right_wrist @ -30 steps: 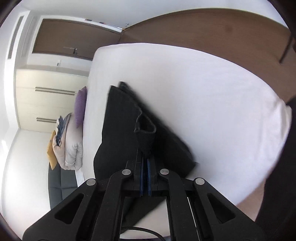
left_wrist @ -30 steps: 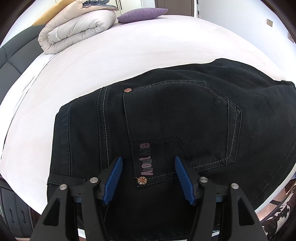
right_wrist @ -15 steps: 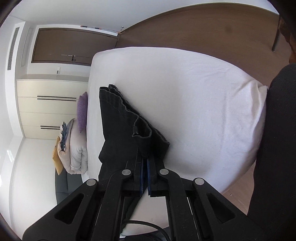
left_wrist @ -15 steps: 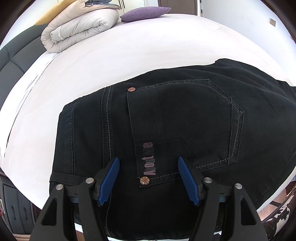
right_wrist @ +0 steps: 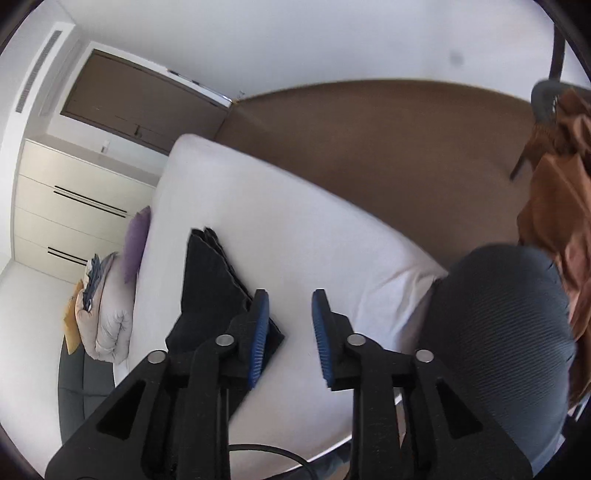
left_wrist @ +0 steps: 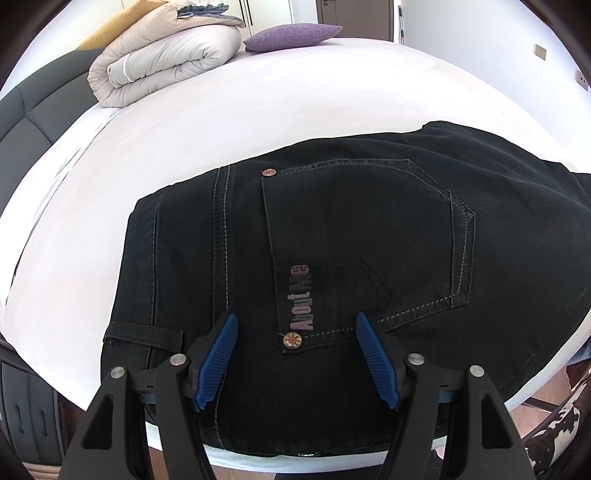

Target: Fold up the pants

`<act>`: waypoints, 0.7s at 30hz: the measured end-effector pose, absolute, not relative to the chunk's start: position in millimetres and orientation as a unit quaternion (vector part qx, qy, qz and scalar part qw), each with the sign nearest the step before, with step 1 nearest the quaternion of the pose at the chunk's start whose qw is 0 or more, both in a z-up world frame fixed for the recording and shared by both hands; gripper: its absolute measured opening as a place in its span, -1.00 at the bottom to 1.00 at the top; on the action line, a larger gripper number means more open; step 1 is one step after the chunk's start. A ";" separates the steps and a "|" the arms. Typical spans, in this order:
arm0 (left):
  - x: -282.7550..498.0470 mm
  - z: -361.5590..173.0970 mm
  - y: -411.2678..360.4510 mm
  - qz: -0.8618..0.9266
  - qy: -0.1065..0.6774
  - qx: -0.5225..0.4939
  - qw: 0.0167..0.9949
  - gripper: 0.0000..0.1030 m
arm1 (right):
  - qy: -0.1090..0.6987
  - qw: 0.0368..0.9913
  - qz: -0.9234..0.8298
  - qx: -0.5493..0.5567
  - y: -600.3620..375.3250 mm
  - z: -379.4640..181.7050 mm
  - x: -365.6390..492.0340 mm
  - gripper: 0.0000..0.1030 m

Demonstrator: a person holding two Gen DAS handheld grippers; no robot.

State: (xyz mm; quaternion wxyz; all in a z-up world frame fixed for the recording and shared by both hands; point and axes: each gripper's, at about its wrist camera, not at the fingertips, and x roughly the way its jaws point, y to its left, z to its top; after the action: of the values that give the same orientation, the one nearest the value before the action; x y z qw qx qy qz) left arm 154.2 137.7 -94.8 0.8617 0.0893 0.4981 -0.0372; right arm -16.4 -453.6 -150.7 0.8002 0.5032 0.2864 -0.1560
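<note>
Black jeans (left_wrist: 351, 251) lie folded on the white bed (left_wrist: 258, 110), back pocket and a pale logo facing up. My left gripper (left_wrist: 296, 328) hovers open just above the waistband area, its blue pads either side of a copper rivet, not pressing the cloth. In the right wrist view the same jeans (right_wrist: 207, 280) lie as a flat dark stack to the left. My right gripper (right_wrist: 290, 325) is off to their right over the bare sheet, its jaws opening with nothing between them.
A rolled beige duvet (left_wrist: 162, 62) and a purple pillow (left_wrist: 291, 35) sit at the far end of the bed. A dark padded headboard (left_wrist: 33, 107) runs along the left. A person's dark-clad leg (right_wrist: 498, 350) and an orange garment (right_wrist: 554, 192) are at the right.
My right gripper has let go of the fold of black cloth and pulled away to the right, its jaws parting. The left gripper widened slightly and stayed over the waistband.
</note>
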 end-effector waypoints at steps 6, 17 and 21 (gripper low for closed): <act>151.1 -96.9 140.9 -0.031 0.490 0.082 0.867 0.36 | 0.380 0.856 0.058 0.346 -332.5 -98.1 81.9 -0.46; 146.8 -95.3 152.8 -0.040 0.488 0.074 0.869 0.36 | 0.529 0.831 0.148 0.086 -151.2 -173.2 159.9 -0.59; 151.0 -91.6 149.6 -0.034 0.492 0.076 0.867 0.36 | 0.521 0.836 0.146 0.090 -162.8 -174.7 145.3 -0.65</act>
State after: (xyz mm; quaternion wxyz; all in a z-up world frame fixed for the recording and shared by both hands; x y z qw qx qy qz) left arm 151.0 149.6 -91.6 0.8667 0.0756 0.4919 -0.0336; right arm 145.3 -162.8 -174.7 0.8361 0.0898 0.5211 0.1459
